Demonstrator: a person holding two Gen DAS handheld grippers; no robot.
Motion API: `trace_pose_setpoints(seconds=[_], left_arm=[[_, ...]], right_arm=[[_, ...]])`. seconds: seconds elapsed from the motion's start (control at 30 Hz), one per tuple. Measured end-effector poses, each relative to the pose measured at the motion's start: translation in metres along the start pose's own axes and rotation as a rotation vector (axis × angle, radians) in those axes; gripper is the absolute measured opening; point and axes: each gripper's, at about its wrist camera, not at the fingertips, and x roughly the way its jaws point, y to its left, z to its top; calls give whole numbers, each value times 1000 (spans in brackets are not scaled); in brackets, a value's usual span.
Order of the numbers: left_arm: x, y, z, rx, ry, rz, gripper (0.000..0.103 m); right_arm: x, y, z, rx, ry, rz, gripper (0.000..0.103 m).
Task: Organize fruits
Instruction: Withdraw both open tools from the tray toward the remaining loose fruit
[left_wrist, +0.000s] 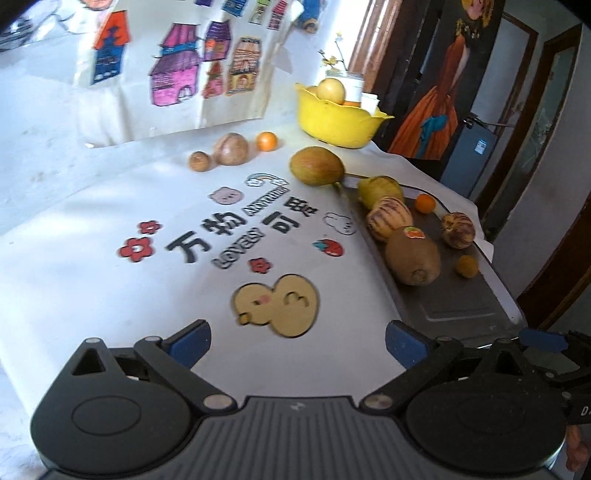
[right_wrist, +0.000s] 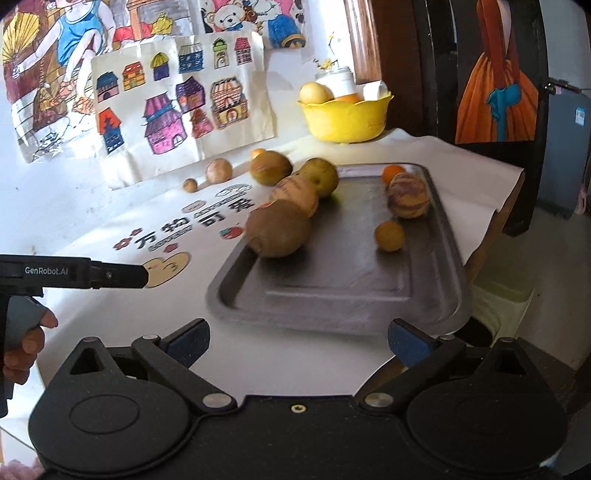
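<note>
We are looking at a desk (right_wrist: 424, 147) that is wearing a white printed cloth (left_wrist: 110, 295) with cartoon flowers, a pink pig, a duck and dark lettering. Behind it a pale wall (left_wrist: 44, 110) is carrying children's drawings: a sheet of coloured houses (right_wrist: 177, 107), and above it a larger picture of figures and a teddy bear (right_wrist: 229, 18). Daylight is falling across the cloth. To the right a dark panel (right_wrist: 495, 74) is showing a painted figure in an orange dress with a blue sash. A brown wooden frame (left_wrist: 373, 40) is standing beside it, and beyond we are seeing a dark door frame (left_wrist: 546, 110) against a grey-blue wall.
</note>
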Motion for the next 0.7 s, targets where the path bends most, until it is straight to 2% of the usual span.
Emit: trace_pose_setpoints(seconds=[0.2, 0.47, 0.7], left_arm=[[-13, 19, 0, 16, -12, 29, 102], [-20, 56, 10, 2, -22, 102, 102], [-26, 87, 23, -30, -25, 133, 103]], right_arm=[[-5, 23, -2, -42, 17, 37, 102], [5, 63, 3, -207, 50, 67, 102], [10, 91, 31, -302, 58, 105, 102]])
